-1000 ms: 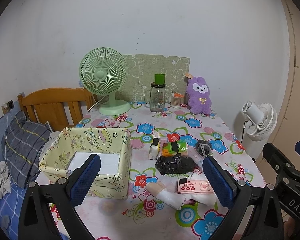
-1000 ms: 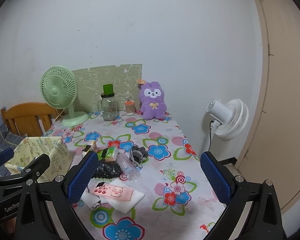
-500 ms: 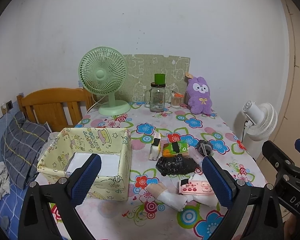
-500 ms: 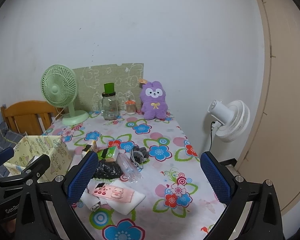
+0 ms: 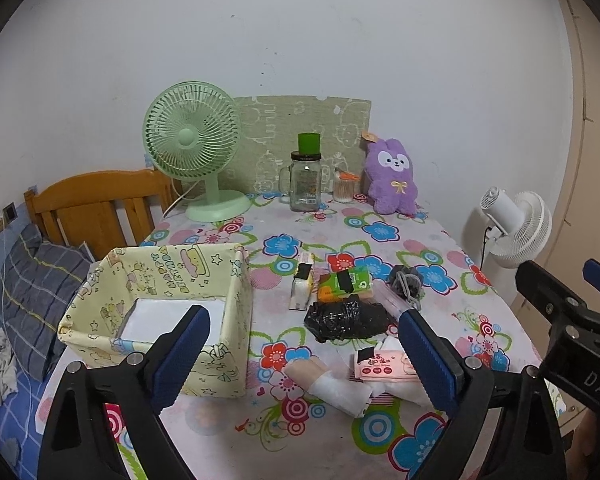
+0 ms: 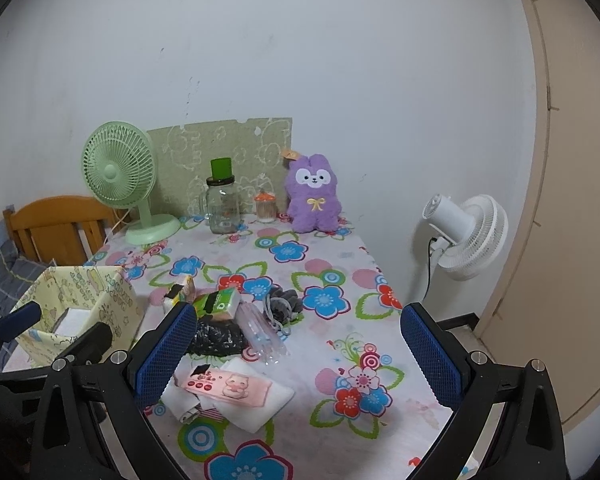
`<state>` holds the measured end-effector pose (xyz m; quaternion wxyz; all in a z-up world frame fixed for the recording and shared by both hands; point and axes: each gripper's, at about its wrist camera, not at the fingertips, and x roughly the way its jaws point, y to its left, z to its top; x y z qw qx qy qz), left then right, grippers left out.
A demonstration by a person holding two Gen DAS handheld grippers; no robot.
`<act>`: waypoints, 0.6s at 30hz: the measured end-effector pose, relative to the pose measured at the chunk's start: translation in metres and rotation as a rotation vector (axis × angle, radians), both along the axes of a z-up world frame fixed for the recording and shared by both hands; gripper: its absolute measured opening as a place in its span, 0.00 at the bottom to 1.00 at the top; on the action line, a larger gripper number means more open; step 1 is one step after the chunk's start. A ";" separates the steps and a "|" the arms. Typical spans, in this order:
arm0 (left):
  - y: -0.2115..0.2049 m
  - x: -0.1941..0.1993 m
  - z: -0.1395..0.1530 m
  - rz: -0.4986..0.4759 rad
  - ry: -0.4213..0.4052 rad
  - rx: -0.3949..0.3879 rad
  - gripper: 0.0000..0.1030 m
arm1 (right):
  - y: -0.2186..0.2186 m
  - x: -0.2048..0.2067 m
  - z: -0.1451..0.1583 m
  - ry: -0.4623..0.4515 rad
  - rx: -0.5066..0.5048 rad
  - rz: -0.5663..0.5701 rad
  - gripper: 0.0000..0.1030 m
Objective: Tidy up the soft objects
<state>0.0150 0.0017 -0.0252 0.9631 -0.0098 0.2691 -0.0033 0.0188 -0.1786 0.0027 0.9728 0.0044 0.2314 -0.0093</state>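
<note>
A yellow cartoon-print fabric box [image 5: 204, 276] stands open on the left of the flowered table; it also shows in the right wrist view [image 6: 100, 292]. Beside it lies a pile of soft things: a black plastic bundle [image 5: 346, 318], a green tissue pack [image 5: 346, 282], a white and yellow pack [image 5: 302, 286], a grey scrunchie [image 5: 406, 282], a pink wipes pack [image 5: 382, 366] and a beige and white roll [image 5: 324, 382]. My left gripper [image 5: 306, 356] is open and empty above the table's near edge. My right gripper [image 6: 296, 350] is open and empty.
A green desk fan [image 5: 192, 148], a glass jar with a green lid [image 5: 305, 182], a small orange-lidded jar [image 5: 346, 188] and a purple plush rabbit [image 5: 392, 178] stand along the back wall. A white floor fan [image 5: 516, 224] stands right of the table. A wooden bed headboard [image 5: 100, 200] is at left.
Both grippers have drifted back and up a little. Nothing on the table has moved.
</note>
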 end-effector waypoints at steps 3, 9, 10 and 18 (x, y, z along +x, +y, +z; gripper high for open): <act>-0.001 0.002 -0.003 -0.017 0.003 -0.006 0.93 | 0.000 0.003 -0.003 0.003 0.002 0.015 1.00; -0.011 0.006 -0.015 -0.054 0.029 0.010 0.93 | 0.002 0.012 -0.012 0.027 0.015 0.043 1.00; -0.013 0.006 -0.017 -0.059 0.033 0.012 0.93 | 0.002 0.013 -0.014 0.030 0.017 0.047 1.00; -0.023 0.016 -0.041 -0.087 0.094 0.004 0.92 | 0.004 0.024 -0.036 0.071 0.031 0.079 1.00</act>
